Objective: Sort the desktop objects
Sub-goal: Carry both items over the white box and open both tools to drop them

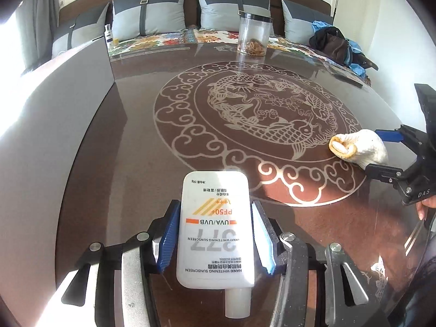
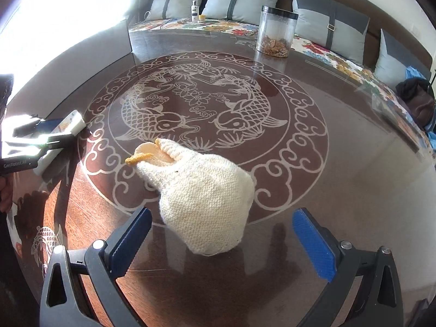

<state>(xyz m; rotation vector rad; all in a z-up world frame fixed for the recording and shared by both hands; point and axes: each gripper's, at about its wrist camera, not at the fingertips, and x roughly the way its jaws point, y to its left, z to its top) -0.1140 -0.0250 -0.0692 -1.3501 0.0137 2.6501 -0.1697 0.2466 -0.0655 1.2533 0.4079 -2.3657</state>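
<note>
The left gripper (image 1: 215,234) pinches the white sunscreen tube (image 1: 214,229) above the counter (image 1: 136,150), cap toward the camera, long axis along the fingers. The right gripper (image 2: 222,242) is spread wide around the knitted duck (image 2: 201,201), which lies on the counter.

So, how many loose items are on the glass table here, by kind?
Sunscreen tube: 1, held in the left gripper
Knitted duck: 1
Clear jar: 1
Total: 3
</note>
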